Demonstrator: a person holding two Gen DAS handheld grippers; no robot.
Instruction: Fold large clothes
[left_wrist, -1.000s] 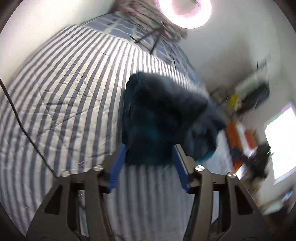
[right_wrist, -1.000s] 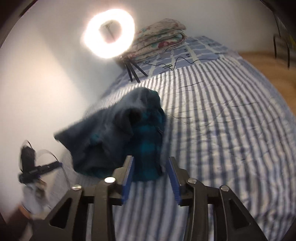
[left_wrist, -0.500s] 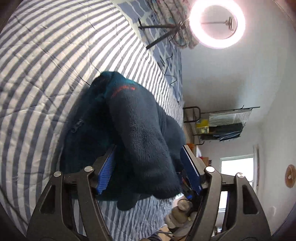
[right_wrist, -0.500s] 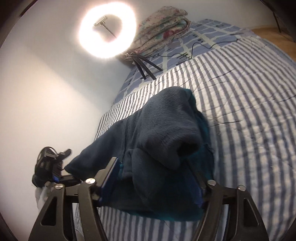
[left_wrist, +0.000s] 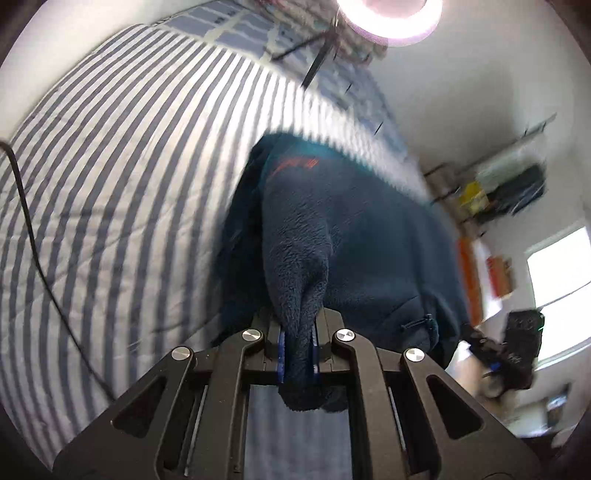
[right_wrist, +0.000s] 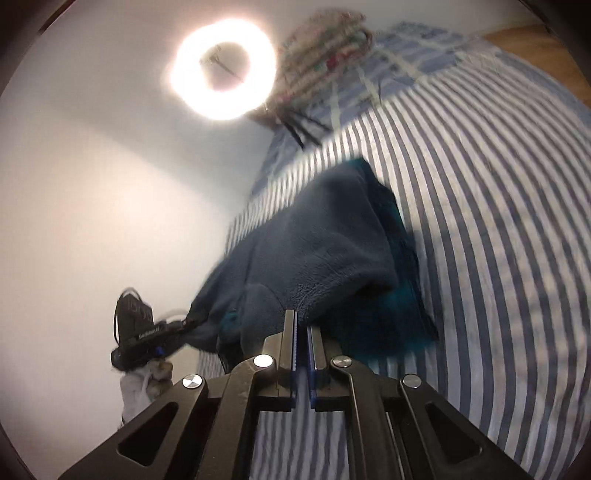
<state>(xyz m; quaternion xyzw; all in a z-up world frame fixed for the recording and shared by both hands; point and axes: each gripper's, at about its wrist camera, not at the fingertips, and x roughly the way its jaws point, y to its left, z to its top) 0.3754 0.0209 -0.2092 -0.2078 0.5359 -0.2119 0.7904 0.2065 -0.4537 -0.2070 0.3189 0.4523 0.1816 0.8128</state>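
Through my left wrist, my left gripper (left_wrist: 297, 350) is clamping a fold of the navy fleece jacket (left_wrist: 343, 236) lying on the striped bedspread (left_wrist: 110, 184) — jaws having just closed. Through my right, my right gripper (right_wrist: 302, 341) is closing at the fleece hem, whether pinching it I cannot tell; next — I'm judging — lifting both corners together.

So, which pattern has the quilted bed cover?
Blue and white stripes on the quilted bed cover; right wrist view.

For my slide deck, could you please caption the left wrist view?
Left gripper pinching a dark blue fleece jacket on a striped bed cover.
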